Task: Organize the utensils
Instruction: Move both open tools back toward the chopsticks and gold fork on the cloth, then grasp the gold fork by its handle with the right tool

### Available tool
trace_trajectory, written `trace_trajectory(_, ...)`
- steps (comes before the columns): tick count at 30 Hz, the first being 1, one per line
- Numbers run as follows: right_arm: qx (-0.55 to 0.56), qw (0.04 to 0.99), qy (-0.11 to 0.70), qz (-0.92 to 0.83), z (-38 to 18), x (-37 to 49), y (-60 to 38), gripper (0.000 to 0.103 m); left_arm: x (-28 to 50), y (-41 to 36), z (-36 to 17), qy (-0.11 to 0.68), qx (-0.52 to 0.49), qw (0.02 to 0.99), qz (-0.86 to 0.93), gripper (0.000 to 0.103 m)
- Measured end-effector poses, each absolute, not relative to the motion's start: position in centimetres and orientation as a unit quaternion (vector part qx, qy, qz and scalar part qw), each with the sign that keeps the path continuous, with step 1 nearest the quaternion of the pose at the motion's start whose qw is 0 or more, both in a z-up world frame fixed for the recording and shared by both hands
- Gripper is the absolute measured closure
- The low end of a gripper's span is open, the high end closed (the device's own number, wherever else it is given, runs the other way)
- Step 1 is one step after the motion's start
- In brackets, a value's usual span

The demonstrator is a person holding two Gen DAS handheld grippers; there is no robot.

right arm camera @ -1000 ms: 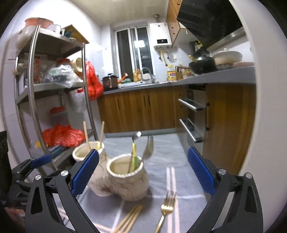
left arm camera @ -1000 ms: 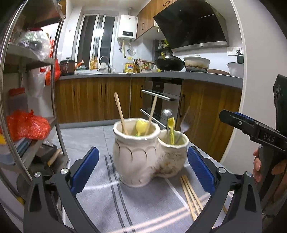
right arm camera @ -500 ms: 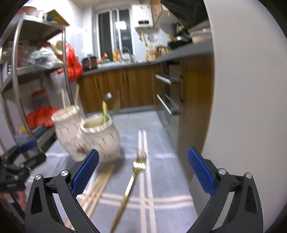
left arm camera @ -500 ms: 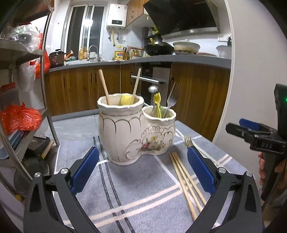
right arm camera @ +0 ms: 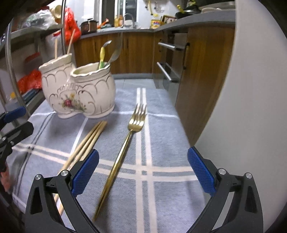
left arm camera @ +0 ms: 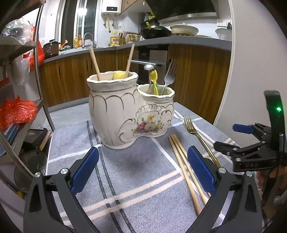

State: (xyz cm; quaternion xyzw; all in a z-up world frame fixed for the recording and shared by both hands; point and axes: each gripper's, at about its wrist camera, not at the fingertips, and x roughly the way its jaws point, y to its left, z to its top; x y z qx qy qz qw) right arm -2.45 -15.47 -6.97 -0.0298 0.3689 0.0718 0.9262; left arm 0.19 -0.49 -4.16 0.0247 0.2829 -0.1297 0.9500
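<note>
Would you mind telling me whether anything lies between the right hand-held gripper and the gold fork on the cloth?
Nothing visible does. The right hand-held gripper is open with the gold fork lying bare on the cloth ahead of it. The loose chopsticks lie apart, to the fork's left.

I am looking at a home kitchen. Ahead of the tools run wooden cabinets [left arm camera: 75, 71] under a grey counter [left arm camera: 179, 42] bearing a wok [left arm camera: 155, 33], a tap [left arm camera: 87, 36] and bottles. A water heater [left arm camera: 111, 8] hangs beyond; a steel rack [left arm camera: 18, 48] of bags stands to the left.
</note>
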Motion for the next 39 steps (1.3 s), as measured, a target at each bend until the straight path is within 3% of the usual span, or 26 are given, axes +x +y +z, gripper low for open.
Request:
trace_trajectory(8,-0.007,0.914,0.399,0.07,-7.7,0.2,-15.2,0.011,0.7,-1.0,-4.8,0.303,0.03,0.942,-0.14,0.006)
trace_trajectory(17,-0.016,0.896,0.434,0.09,-8.8,2.7,-13.5,0.064,1.1,-1.6,-5.7,0.328,0.035,0.932,-0.15,0.006)
trace_trajectory(26,0.0,0.891,0.44,0.111,-8.7,3.0,-13.5,0.091,1.0,-1.8,-5.7,0.33,0.039,0.931,-0.149,0.006)
trace_trajectory(33,0.033,0.895,0.426,0.126,-8.1,2.5,-14.6,0.097,0.9,-3.1,-5.8,0.33,0.064,0.932,-0.135,0.006)
trace_trajectory(39,0.041,0.92,0.363,0.139,-5.4,0.0,-15.4,0.097,1.0,-3.6,-5.8,0.334,0.071,0.93,-0.135,0.006)
